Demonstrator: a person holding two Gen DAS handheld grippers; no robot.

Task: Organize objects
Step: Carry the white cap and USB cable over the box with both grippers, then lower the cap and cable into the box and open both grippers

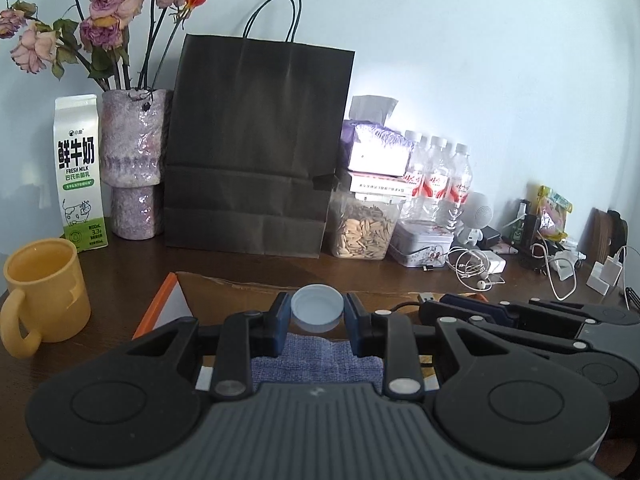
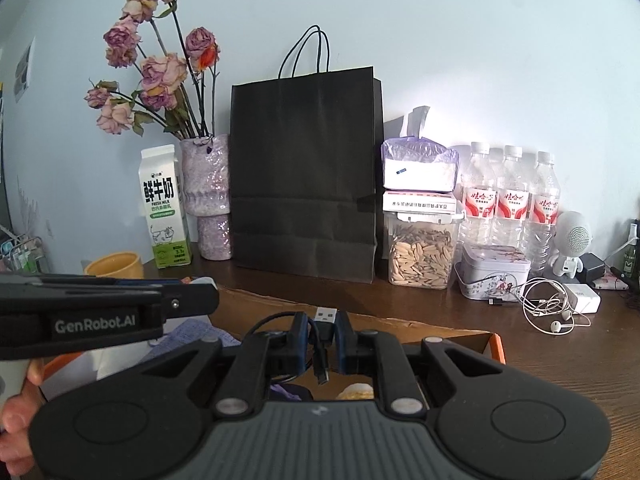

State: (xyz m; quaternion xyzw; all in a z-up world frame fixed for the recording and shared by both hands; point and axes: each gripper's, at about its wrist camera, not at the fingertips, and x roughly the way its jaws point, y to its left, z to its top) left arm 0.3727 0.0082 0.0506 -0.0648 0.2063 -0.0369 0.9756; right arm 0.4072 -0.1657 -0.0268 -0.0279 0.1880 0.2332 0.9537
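Note:
My left gripper (image 1: pixel 317 312) is shut on a white bottle cap (image 1: pixel 317 307), held open side up between the blue pads above an open cardboard box (image 1: pixel 240 292). A blue cloth (image 1: pixel 316 364) lies in the box under the jaws. My right gripper (image 2: pixel 322 328) is shut on a black USB cable (image 2: pixel 323 320), whose metal plug sticks up between the pads while a small connector dangles below. The right gripper also shows at the right in the left wrist view (image 1: pixel 452 304). The left gripper's body (image 2: pixel 108 312) crosses the left of the right wrist view.
Along the wall stand a milk carton (image 1: pixel 78 172), a vase of dried roses (image 1: pixel 132 164), a black paper bag (image 1: pixel 256 148), a seed jar (image 1: pixel 362 228), water bottles (image 1: pixel 438 176) and a tin (image 1: pixel 422 242). A yellow mug (image 1: pixel 44 292) stands left; earphones (image 1: pixel 476 268) and chargers lie right.

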